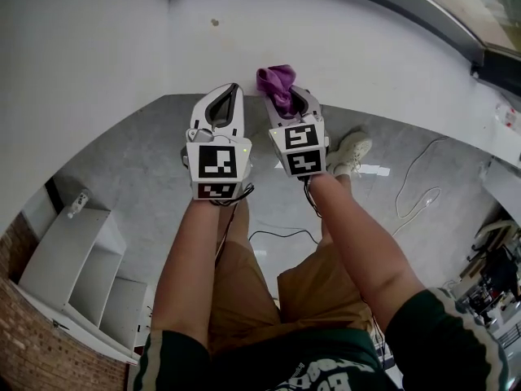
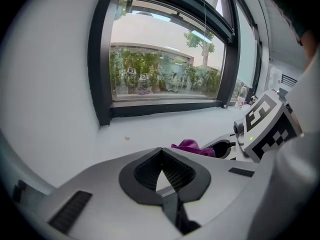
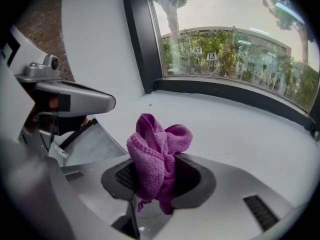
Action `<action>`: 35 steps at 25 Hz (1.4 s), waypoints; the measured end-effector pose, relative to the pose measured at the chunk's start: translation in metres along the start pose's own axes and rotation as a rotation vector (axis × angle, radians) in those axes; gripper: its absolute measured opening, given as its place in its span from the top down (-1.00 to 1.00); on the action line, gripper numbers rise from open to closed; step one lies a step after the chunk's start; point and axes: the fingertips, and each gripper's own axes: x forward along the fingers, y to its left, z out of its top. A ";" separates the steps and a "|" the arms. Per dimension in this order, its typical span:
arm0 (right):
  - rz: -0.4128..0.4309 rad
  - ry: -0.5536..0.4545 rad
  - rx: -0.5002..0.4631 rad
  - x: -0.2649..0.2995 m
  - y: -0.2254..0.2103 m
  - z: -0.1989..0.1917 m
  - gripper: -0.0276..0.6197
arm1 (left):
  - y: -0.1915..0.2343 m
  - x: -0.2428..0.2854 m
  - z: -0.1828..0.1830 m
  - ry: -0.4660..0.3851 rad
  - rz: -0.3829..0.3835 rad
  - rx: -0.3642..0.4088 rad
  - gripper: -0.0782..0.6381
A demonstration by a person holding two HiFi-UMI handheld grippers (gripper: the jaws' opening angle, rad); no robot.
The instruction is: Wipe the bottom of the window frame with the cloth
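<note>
Our right fingers (image 3: 192, 179) are clenched on the purple cloth (image 3: 157, 154), which bunches up above their tips. Our left fingers (image 2: 145, 172) are pressed together on nothing. Ahead of the cloth, past the white wall (image 3: 240, 134), the window frame (image 3: 225, 96) bottom runs crosswise.

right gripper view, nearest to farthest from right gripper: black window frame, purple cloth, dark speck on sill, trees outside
1. Purple terry cloth, clamped in its jaws.
2. Dark speck, on the white sill ahead.
3. Black window frame, behind the sill.
4. Green trees, outside the glass.
</note>
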 end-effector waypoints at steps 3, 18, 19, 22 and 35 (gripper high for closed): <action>0.037 0.010 -0.011 0.008 0.018 0.006 0.41 | 0.016 -0.009 -0.004 -0.003 0.018 -0.011 0.77; 0.228 0.030 -0.068 0.042 0.088 0.033 0.41 | 0.069 -0.035 -0.020 -0.004 0.112 -0.076 0.77; 0.245 0.031 -0.070 0.044 0.091 0.035 0.41 | 0.071 -0.037 -0.022 -0.002 0.120 -0.079 0.77; 0.278 0.035 -0.094 0.050 0.100 0.039 0.41 | 0.077 -0.043 -0.027 0.000 0.147 -0.095 0.77; 0.430 0.077 -0.215 0.072 0.152 0.057 0.41 | 0.110 -0.069 -0.038 -0.011 0.250 -0.172 0.77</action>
